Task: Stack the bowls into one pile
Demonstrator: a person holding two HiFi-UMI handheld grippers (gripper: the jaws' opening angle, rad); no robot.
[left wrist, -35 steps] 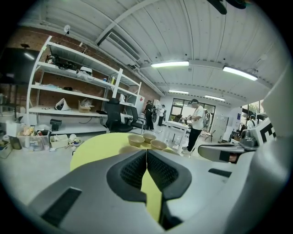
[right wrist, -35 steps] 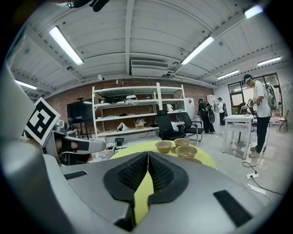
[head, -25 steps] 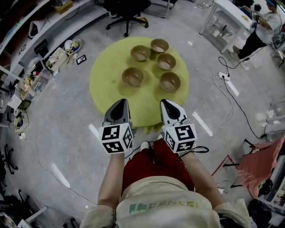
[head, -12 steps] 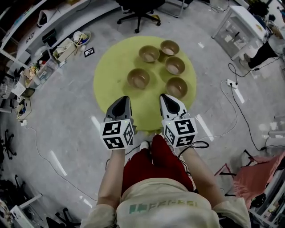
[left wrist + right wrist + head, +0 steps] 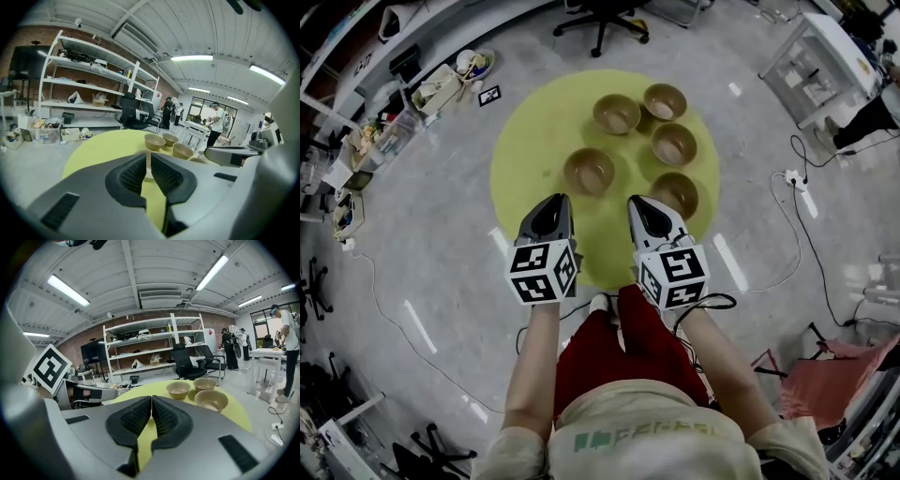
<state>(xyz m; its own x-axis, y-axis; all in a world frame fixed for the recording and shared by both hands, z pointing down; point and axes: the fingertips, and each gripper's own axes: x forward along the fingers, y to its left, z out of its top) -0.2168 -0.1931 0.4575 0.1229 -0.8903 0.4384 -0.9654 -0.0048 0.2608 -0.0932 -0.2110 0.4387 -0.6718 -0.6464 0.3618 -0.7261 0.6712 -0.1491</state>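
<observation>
Unstarted, we judge: bowls apart on worktop; left tongs, right tongs clenched empty; next, open, reach.

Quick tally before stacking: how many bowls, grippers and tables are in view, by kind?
Tan bowls: 5
Grippers, left gripper and right gripper: 2
Yellow table: 1
Total: 8

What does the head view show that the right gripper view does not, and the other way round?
Only the head view: all five bowls and the person's red shorts. Only the right gripper view: that the right tongs are shut, the wall shelves and the ceiling lights. Both: the yellow table and three of the bowls.
</observation>
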